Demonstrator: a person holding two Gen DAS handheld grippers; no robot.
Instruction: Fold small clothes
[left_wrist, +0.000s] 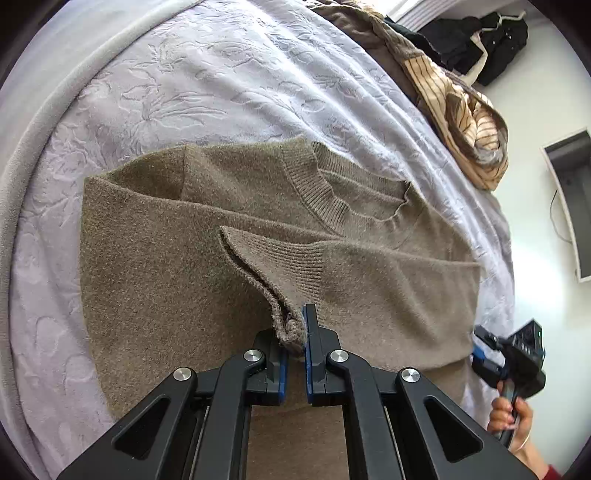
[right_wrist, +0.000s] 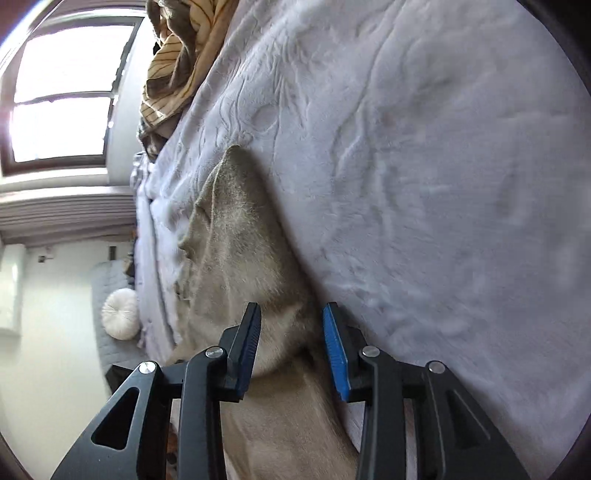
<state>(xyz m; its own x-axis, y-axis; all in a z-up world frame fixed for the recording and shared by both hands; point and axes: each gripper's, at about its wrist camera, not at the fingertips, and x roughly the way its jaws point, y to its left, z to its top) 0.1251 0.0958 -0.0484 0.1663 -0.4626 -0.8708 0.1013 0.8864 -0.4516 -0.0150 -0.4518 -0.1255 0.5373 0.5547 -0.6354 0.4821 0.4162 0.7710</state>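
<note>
A brown knit sweater (left_wrist: 192, 243) lies flat on the pale lilac bedspread (left_wrist: 207, 81), neck toward the far side. One sleeve is folded across the body. My left gripper (left_wrist: 295, 332) is shut on that sleeve's ribbed cuff (left_wrist: 280, 266) and holds it just above the sweater. My right gripper (right_wrist: 291, 332) is open, its jaws wide apart over the sweater's edge (right_wrist: 236, 236); it holds nothing. The right gripper also shows at the right edge of the left wrist view (left_wrist: 509, 358), beside the sweater's right side.
A heap of striped tan and brown clothes (left_wrist: 461, 110) lies at the far side of the bed. Dark clothes (left_wrist: 480, 40) hang beyond it. A window (right_wrist: 62, 92) and a white round cushion (right_wrist: 120, 314) are off the bed's side.
</note>
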